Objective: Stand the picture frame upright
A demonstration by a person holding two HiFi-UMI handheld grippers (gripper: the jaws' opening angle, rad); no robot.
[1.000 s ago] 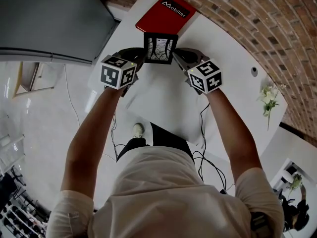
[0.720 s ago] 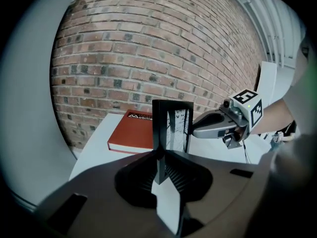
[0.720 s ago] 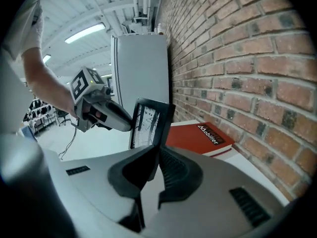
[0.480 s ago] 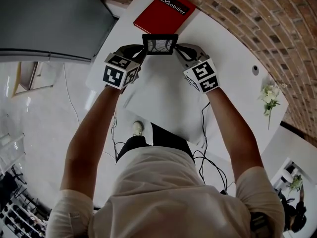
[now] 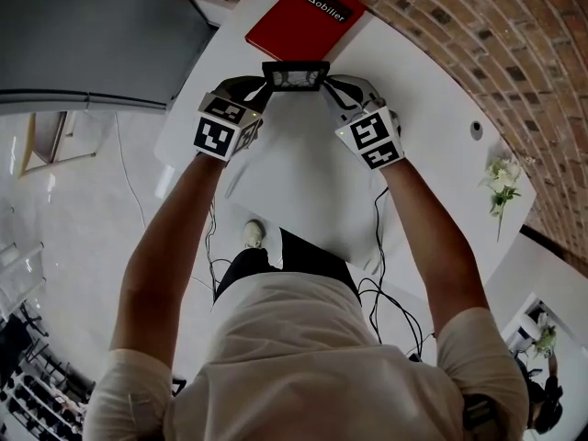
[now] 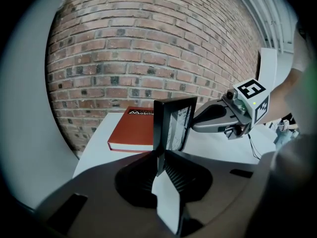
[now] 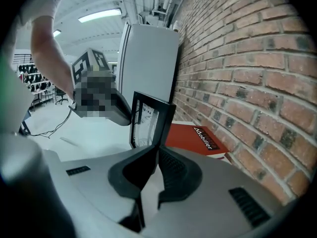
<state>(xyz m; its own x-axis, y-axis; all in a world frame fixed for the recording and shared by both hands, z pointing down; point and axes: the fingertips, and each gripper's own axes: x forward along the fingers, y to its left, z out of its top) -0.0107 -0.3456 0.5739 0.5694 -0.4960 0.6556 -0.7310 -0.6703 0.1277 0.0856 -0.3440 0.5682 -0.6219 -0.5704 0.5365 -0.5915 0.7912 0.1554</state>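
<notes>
We hold one picture frame, upright over the tabletop, near a red book. Left gripper fingers are closing on its edge; right gripper fingers pinch the opposite edge.

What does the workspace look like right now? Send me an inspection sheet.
Surface: white table, set against a brick wall.
Job's things: picture frame, close to upright, held by both side edges, just in front of the red book.
Clutter: red book lying flat by the wall; flowers at the table's right end.
Grippers: left hand-held gripper, jaws closing on the frame's left edge; right hand-held gripper shut on its right edge.
Cables: black cables trailing over the table's near edge.
Surroundings: brick wall behind; grey cabinet at left.
</notes>
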